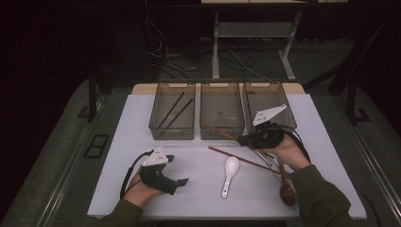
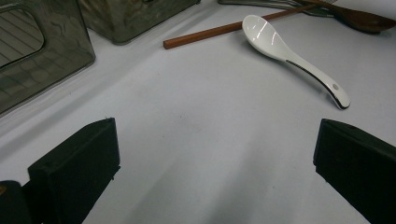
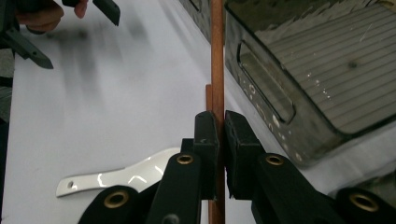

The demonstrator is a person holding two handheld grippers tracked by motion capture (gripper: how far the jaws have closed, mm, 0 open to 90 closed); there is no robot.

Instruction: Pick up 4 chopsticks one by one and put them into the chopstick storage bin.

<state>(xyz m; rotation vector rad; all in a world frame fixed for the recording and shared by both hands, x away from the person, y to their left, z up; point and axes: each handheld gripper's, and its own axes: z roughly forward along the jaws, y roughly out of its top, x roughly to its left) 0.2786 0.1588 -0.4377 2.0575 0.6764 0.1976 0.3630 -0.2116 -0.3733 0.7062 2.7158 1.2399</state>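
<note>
A broad table (image 1: 142, 189) under a smooth, pale sheet carries everything here, and the middle bin (image 1: 222, 118) of three smoky, see-through plastic bins at its far edge serves as the landmark. This bin is rectangular with a ribbed floor and a cut-out handle; the bin to its left (image 1: 172, 118) has two dark sticks lying slantwise inside, and the bin to its right (image 1: 269, 106) sits partly behind the right gripper (image 1: 242, 140). That gripper, black with brass rivets, hovers just before the middle bin's near right corner, its jaws clenched on a slim, square-edged brown wooden chopstick (image 3: 217, 60) whose tip reaches toward the bin's front wall. A second brown chopstick (image 1: 236, 158) lies on the sheet in front of the bin, running to the right. Nearer the person, a glossy white ceramic spoon (image 1: 229, 176) lies curved and bowl-up. Right of it rests a dark wooden spoon (image 1: 286, 193) beside some thin metal utensils. Well left of the white spoon, the left gripper (image 1: 177, 172) stands released, jaws wide over bare sheet.
</note>
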